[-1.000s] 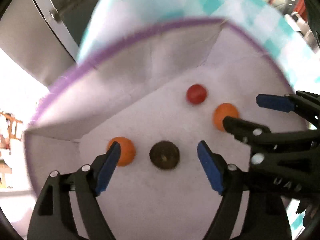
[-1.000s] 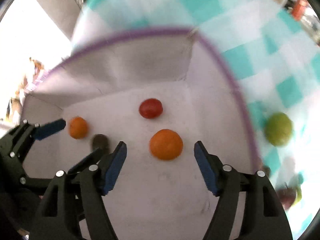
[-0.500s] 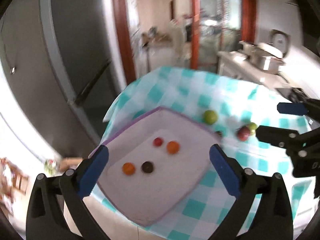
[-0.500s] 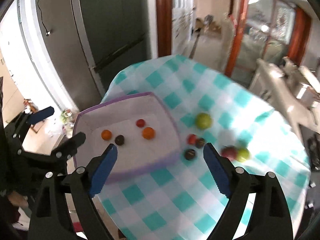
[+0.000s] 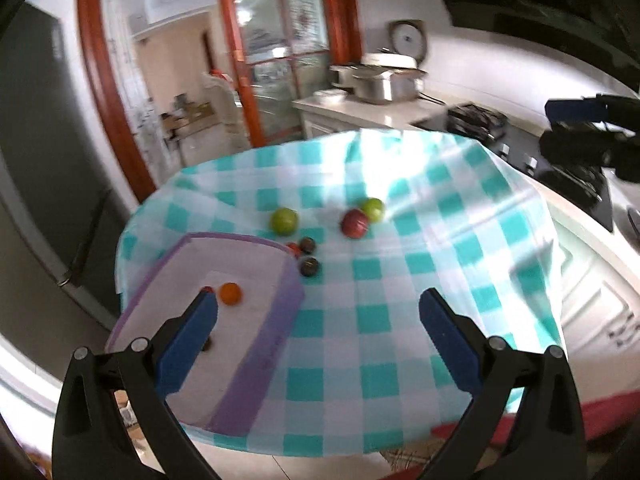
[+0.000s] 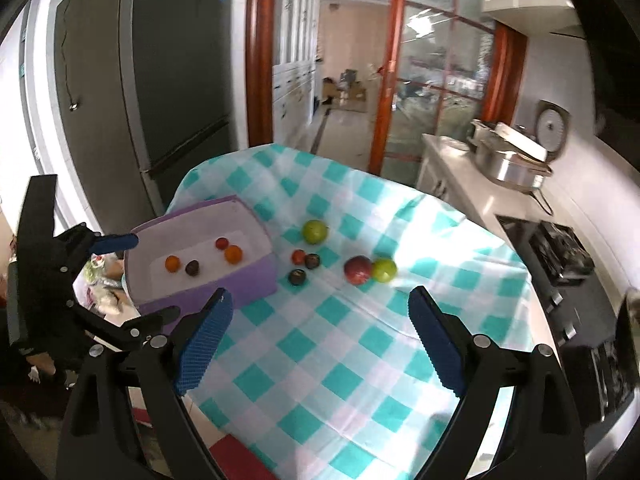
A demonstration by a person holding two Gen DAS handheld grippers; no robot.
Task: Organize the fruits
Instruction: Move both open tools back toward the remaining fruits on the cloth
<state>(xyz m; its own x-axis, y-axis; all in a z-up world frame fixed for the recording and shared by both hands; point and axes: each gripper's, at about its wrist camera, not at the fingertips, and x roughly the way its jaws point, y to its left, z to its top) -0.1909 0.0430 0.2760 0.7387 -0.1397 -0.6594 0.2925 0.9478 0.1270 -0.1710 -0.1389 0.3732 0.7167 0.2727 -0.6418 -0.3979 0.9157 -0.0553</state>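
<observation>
L gripper [image 5: 318, 312]: jaws wide apart, nothing between. R gripper [image 6: 320, 312]: jaws opening, nothing between. Purple bin [image 6: 256, 276] ahead-left of R gripper, w/ 2 orange fruits [image 6: 233, 255], 1 red, 1 dark. Green fruit [image 6: 315, 231], red apple [image 6: 357, 269] + small ones ahead on checked cloth [image 6: 320, 360], outside bin.

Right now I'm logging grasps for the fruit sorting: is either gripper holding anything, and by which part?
Nothing is held. The left gripper stands wide open and empty; the right gripper is opening, with only the checked tablecloth showing between its jaws.
</observation>
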